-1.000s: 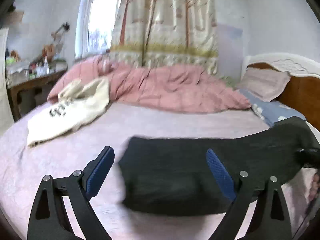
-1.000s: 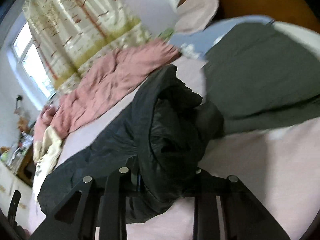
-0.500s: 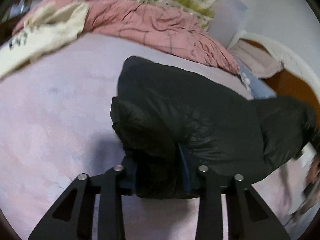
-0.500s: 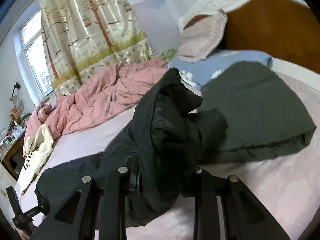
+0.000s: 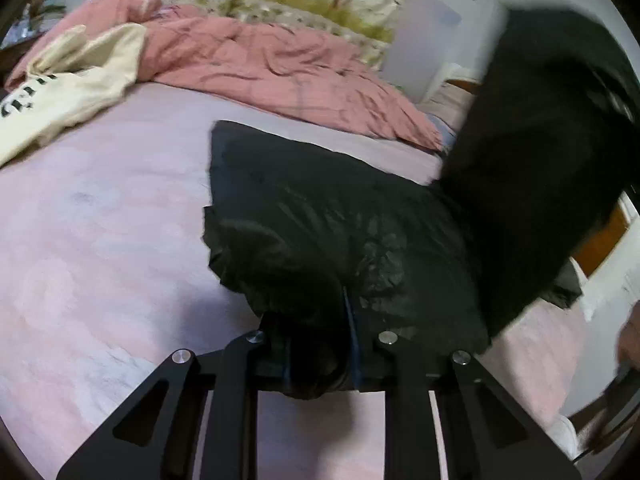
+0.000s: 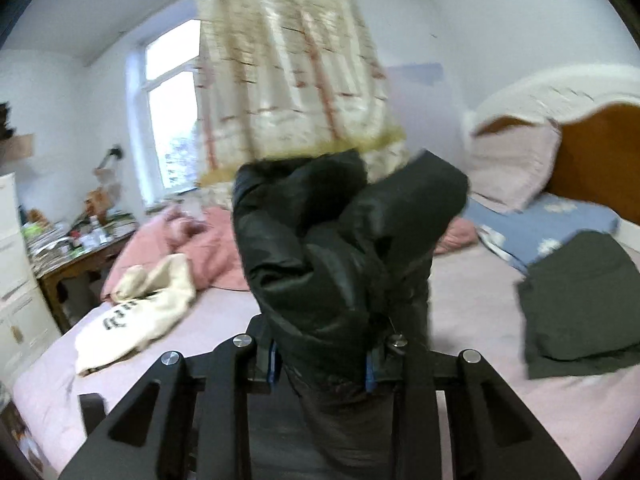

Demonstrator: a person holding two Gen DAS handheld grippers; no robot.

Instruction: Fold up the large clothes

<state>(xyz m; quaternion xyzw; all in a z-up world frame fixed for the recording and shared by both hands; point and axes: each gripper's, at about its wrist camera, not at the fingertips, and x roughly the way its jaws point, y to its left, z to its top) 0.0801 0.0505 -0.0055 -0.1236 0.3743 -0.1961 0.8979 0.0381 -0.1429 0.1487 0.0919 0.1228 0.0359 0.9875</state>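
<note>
The black jacket point(image 5: 340, 216) lies across the bed point(image 5: 100, 220), long axis running from lower centre to the upper right of the left view, where its far end hangs lifted. The left claw point(image 5: 320, 356) is closing on the near end. The right claw point(image 6: 320, 356), jaws easing open, grips the raised end, frame centre.

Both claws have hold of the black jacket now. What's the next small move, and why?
Probably carry the right claw and its raised end of the black jacket across toward the left claw. The left claw, jaws closing on fabric, anchors the other end low on the pink sheet.
</note>
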